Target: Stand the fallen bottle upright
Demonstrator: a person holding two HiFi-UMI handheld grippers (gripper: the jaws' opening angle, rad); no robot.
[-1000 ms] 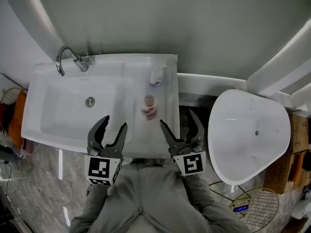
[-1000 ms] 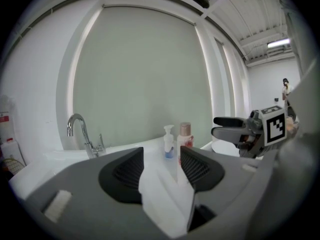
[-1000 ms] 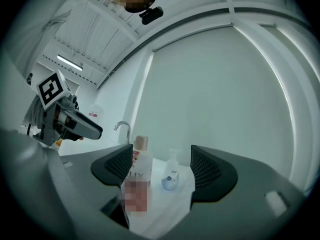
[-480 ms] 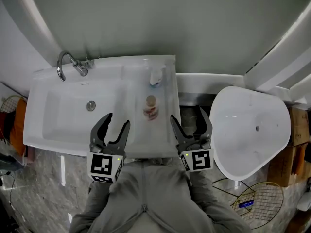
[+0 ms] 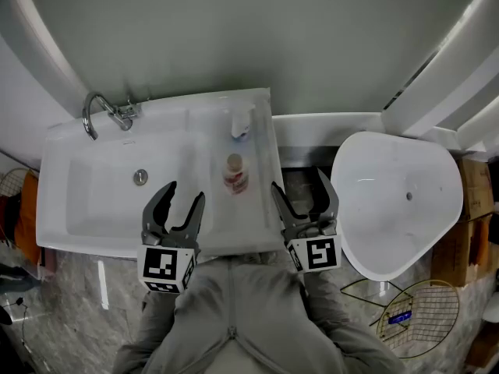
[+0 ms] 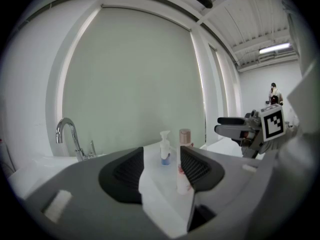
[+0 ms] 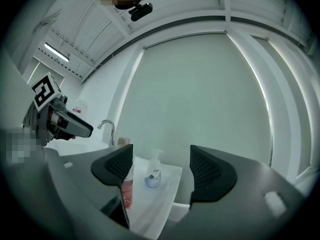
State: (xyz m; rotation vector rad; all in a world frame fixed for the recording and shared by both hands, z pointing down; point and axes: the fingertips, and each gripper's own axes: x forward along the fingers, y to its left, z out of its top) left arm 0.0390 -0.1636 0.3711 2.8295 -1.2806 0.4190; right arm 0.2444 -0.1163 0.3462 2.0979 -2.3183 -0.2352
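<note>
Since bottle point(image 5: 235, 174) stood upright on sink ledge point(image 5: 249, 220), left gripper point(image 5: 183, 193) and right gripper point(image 5: 297, 179) hung wide open, empty; best bet was backing off straight, no bumps.

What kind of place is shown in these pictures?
Probably a bathroom: a white sink with a chrome faucet, a pump bottle on its ledge, and a white tub beside it.
</note>
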